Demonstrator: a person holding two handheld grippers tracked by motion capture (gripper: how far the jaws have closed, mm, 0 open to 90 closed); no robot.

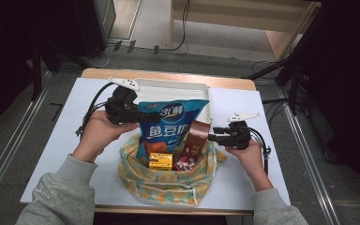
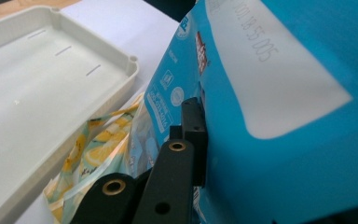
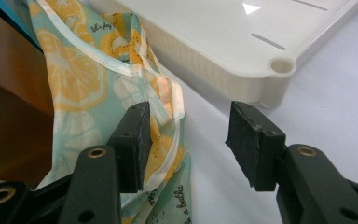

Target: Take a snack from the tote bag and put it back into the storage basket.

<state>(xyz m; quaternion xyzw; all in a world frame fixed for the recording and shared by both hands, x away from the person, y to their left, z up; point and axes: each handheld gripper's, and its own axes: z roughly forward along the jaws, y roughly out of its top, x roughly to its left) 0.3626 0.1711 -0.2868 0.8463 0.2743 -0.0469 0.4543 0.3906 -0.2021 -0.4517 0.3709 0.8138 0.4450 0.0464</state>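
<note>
High view has the left gripper (image 1: pixel 143 116) clamped tight on the upper left edge of the blue chip bag (image 1: pixel 171 123), which stands nearly upright in the mouth of the lemon-print pouch (image 1: pixel 168 185), long axis vertical, top toward the white tray (image 1: pixel 178 89) behind it. Looks like unpacking is barely underway: the tray's bare, and a brown pack (image 1: pixel 198 136), yellow box (image 1: pixel 161 161) and red tin (image 1: pixel 185 161) sit in the pouch. The right gripper (image 3: pixel 186 140) has its jaws partway apart, gripping nothing, one pad against the pouch's rim by the tray corner.
</note>
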